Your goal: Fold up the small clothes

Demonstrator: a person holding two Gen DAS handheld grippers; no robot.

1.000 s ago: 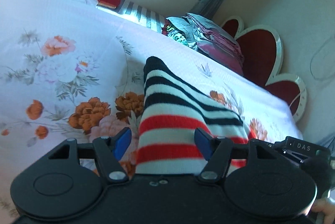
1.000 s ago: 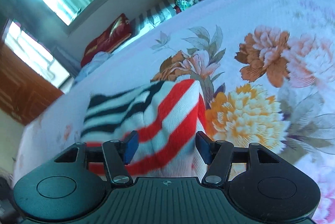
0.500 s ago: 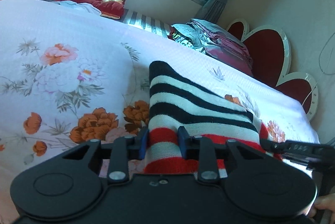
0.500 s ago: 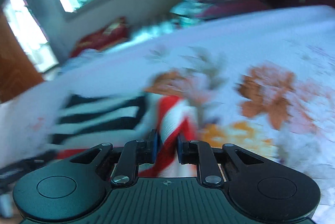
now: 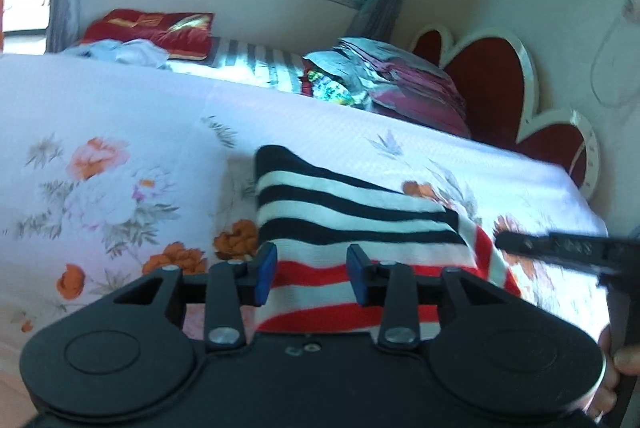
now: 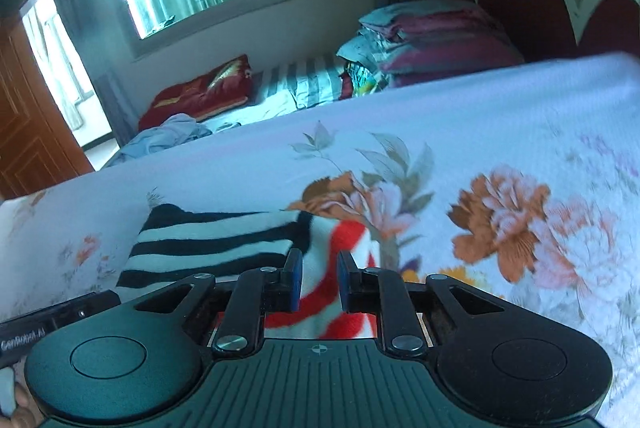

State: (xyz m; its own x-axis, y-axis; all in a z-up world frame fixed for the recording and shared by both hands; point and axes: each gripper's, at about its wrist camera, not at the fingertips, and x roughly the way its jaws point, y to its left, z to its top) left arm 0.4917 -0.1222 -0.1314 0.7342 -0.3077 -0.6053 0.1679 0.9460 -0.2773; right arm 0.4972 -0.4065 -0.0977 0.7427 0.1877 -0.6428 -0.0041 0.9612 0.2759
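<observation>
With the folded red, white and black striped knitted garment (image 5: 356, 224) lying on the floral white bedspread (image 5: 120, 132) just ahead of both tools, I see my left gripper (image 5: 312, 278) with jaws apart over its near red edge. My right gripper (image 6: 319, 282) stands narrowly parted there too, gripping nothing. I'd press the fold flat next.

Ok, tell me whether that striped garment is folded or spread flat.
Folded: the striped garment lies on the floral bedsheet with its black-and-white part doubled over the red-and-white part, the overlapping edge visible in both views.
</observation>
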